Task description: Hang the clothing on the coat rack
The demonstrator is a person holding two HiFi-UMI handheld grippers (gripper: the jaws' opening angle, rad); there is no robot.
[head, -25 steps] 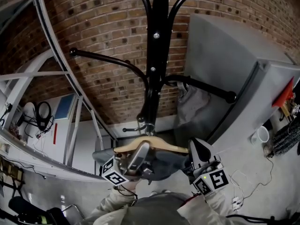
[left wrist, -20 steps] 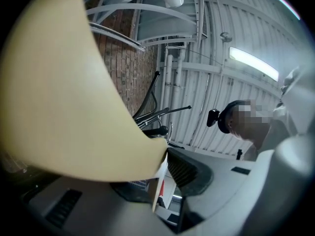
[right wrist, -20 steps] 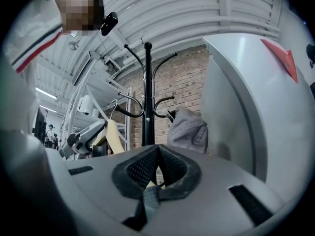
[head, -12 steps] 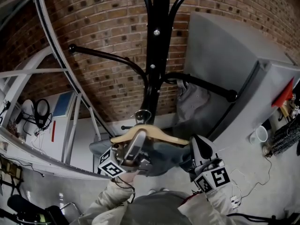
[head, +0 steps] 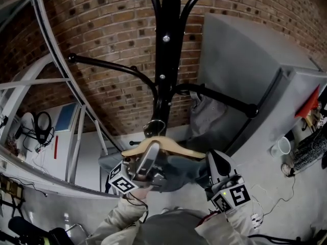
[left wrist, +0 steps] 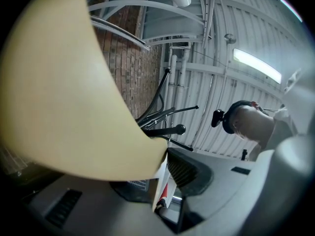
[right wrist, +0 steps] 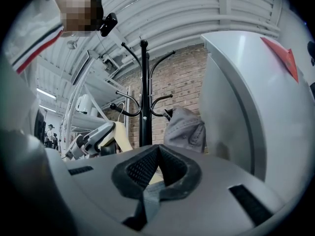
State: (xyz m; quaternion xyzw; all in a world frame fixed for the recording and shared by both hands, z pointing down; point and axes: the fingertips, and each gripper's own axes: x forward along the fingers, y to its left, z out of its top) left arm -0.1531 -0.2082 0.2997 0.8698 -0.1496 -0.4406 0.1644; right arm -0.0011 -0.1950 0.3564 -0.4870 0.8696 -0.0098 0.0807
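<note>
A black coat rack (head: 166, 60) stands against the brick wall, its curved arms spreading left and right. Just below its lower arms is a wooden hanger (head: 166, 146) with a metal hook (head: 155, 127) close to the pole. A grey garment (head: 179, 168) drapes from the hanger. My left gripper (head: 145, 165) is shut on the hanger's middle; in the left gripper view the pale wood (left wrist: 64, 92) fills the space by the jaws (left wrist: 165, 181). My right gripper (head: 219, 172) is shut on a fold of the grey cloth (right wrist: 147, 200). The rack (right wrist: 143, 97) shows ahead of it.
Another grey garment (head: 207, 111) hangs on the rack's right arm. A tall grey cabinet (head: 255, 70) stands close on the right. A white metal frame (head: 56, 65) slants on the left, with headphones (head: 46, 121) behind it. A mug (head: 282, 147) and cables lie on the floor at right.
The left gripper has lifted the hanger a little and shifted left, bringing the hook up beside the rack's pole. The right gripper has stayed on the cloth.
</note>
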